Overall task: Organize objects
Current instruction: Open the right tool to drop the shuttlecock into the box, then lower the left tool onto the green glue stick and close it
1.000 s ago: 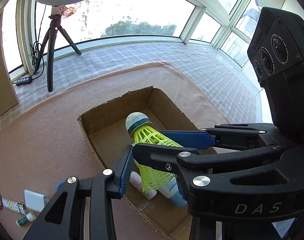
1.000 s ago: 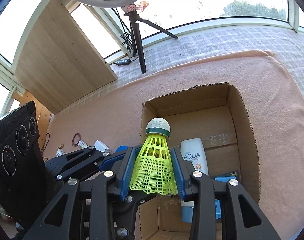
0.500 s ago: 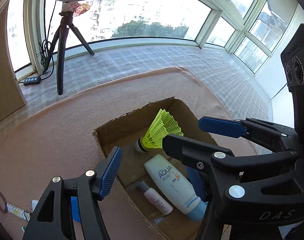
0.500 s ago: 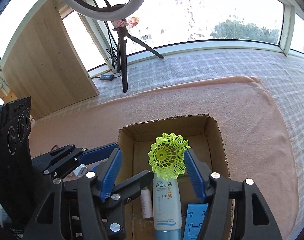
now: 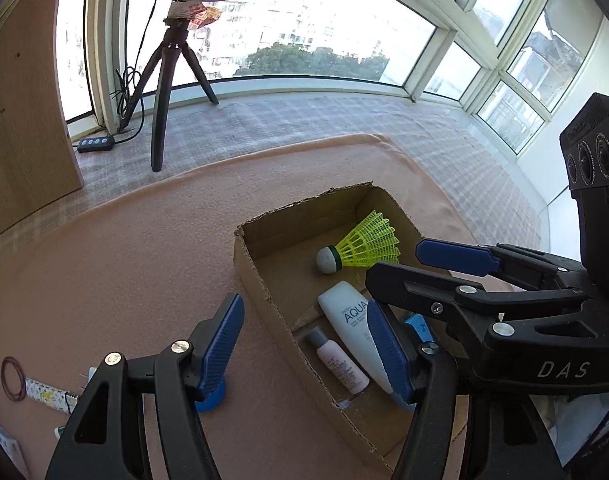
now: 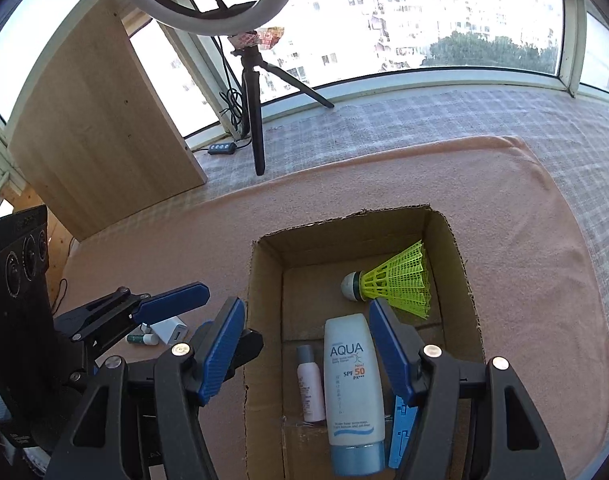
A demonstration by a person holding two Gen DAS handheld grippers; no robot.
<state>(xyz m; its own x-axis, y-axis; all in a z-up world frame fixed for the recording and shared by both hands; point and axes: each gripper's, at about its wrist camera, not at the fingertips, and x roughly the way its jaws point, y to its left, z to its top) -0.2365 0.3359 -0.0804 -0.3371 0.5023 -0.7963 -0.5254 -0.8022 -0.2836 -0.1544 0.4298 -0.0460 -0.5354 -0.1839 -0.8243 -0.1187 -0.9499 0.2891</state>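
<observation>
A yellow shuttlecock [image 6: 396, 280] lies on its side at the far right of an open cardboard box [image 6: 264, 292]; it also shows in the left wrist view [image 5: 364, 246]. A white AQUA sunscreen tube [image 6: 354, 384], a small pink bottle [image 6: 310, 384] and a blue flat item [image 6: 402, 436] lie in the box's near part. My right gripper [image 6: 306, 346] is open and empty above the box's near left. My left gripper [image 5: 304, 346] is open and empty over the box's left wall [image 5: 264, 300]. Its blue finger [image 6: 172, 306] shows in the right wrist view.
Left of the box on the pink cloth [image 6: 524, 280] lie a white charger [image 6: 170, 330], a small green-capped tube [image 6: 142, 338], a blue cap [image 5: 210, 398], a patterned strip [image 5: 44, 388] and a rubber band [image 5: 12, 372]. A ring-light tripod [image 6: 256, 120] and a wooden board [image 6: 100, 120] stand behind.
The right gripper opened and let go of the shuttlecock, which dropped into the box and came to rest on its side. Both grippers drew back and up from the box.
</observation>
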